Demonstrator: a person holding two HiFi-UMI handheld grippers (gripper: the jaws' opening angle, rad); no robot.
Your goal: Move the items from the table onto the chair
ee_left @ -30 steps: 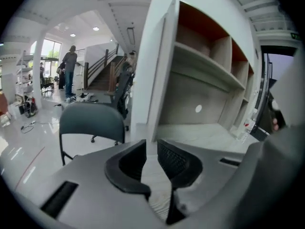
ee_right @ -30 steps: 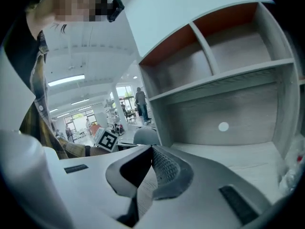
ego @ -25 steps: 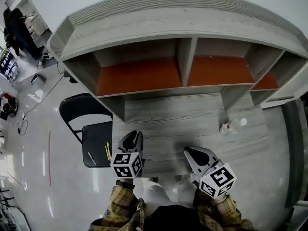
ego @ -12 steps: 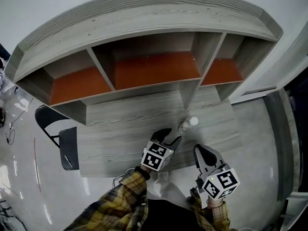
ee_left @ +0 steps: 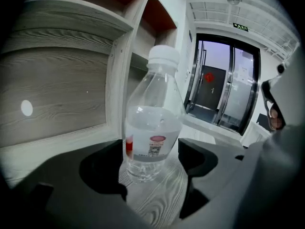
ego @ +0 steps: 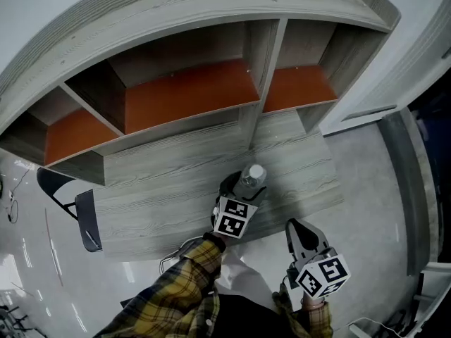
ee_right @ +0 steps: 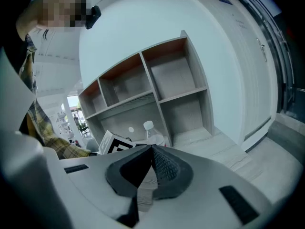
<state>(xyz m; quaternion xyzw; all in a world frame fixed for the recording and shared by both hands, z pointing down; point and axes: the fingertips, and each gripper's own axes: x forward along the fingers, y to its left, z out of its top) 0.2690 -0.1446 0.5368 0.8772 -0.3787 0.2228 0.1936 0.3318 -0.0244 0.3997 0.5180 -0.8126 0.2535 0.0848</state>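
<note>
Left tool (ee_left: 151, 152) opening around upright bottle (ee_left: 153, 123) (pads off it), right tool (ee_right: 151, 149) closed, empty, chair (ego: 88, 220) partly hidden by table (ego: 162, 189)

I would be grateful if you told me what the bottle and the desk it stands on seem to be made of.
Bottle: likely clear, glossy plastic; the background shows through its walls, and it has a white cap and a printed label.
Desk: matte grey surface with streaky wood grain; whether it is laminate or solid wood I cannot tell.
</note>
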